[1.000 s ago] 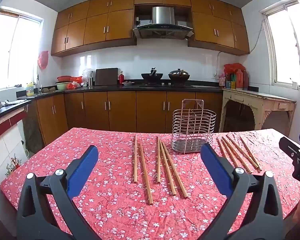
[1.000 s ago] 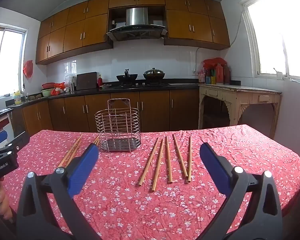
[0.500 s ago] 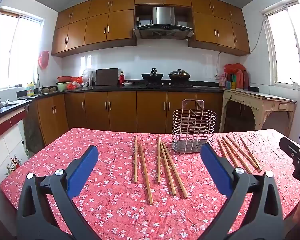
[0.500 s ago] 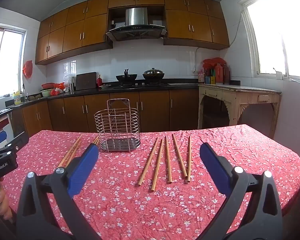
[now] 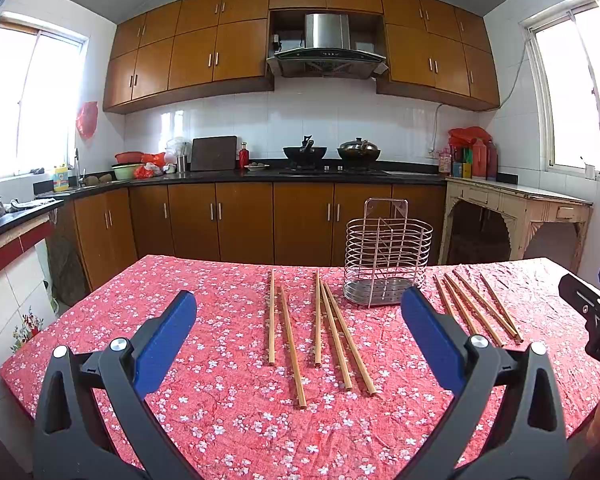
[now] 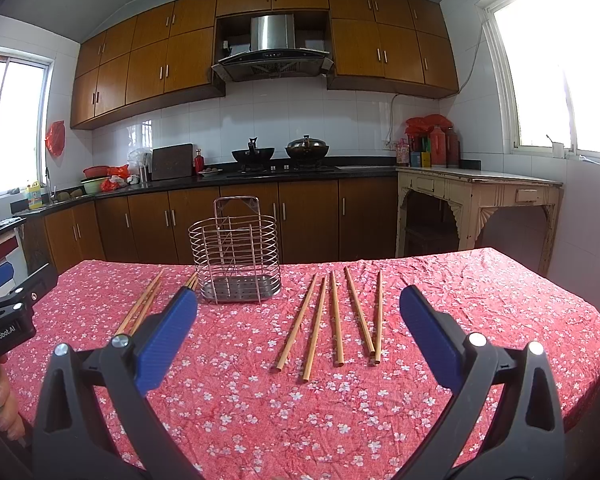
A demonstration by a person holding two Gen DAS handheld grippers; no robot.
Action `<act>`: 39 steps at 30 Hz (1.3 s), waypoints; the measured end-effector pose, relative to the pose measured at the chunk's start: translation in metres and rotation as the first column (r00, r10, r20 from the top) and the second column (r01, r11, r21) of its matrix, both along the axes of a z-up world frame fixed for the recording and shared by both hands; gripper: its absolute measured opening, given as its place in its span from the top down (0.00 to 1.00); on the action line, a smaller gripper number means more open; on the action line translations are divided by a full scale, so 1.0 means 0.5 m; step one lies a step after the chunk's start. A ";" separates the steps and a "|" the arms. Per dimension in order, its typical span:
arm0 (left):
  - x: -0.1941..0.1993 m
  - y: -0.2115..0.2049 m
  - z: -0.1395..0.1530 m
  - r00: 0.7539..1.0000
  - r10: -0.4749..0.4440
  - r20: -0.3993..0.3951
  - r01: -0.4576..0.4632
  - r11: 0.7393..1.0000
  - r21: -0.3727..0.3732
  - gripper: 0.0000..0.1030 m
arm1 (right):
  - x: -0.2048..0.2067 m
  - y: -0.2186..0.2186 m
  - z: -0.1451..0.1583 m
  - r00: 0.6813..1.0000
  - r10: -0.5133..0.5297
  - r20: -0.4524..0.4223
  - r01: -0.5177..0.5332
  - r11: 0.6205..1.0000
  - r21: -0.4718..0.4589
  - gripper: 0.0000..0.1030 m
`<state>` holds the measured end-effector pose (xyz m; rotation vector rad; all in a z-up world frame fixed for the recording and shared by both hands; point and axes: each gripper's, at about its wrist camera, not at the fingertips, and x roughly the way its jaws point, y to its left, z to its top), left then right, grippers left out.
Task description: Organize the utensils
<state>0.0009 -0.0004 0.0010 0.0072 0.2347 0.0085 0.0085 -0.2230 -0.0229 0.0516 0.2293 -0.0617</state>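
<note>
Reading "GenRobot.AI" on left gripper (image 6: 4,316) housing

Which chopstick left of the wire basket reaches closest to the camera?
The second chopstick from the left in the group left of the wire basket. Its near tip comes further down the tablecloth than its four neighbours' tips.

From my left fingers (image 5: 298,312), five chopsticks (image 5: 320,324) lie on the bench (image 5: 220,412) at twelve o'clock. The wire rack (image 5: 388,252) stands behind them at one o'clock. A second set of chopsticks (image 5: 476,304) lies right of the rack, at two o'clock. From my right fingers (image 6: 298,308), the rack sits at eleven o'clock.
</note>
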 end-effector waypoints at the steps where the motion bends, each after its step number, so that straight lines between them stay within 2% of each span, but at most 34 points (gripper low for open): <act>1: 0.000 -0.001 0.001 1.000 0.000 0.000 0.000 1.000 0.000 0.02 | 0.000 0.000 0.000 1.000 0.000 0.000 0.000 1.000 0.000 0.04; 39: -0.004 -0.004 -0.008 1.000 -0.003 -0.005 0.003 1.000 0.000 0.02 | 0.002 -0.003 -0.014 1.000 0.002 -0.002 -0.002 1.000 0.001 0.04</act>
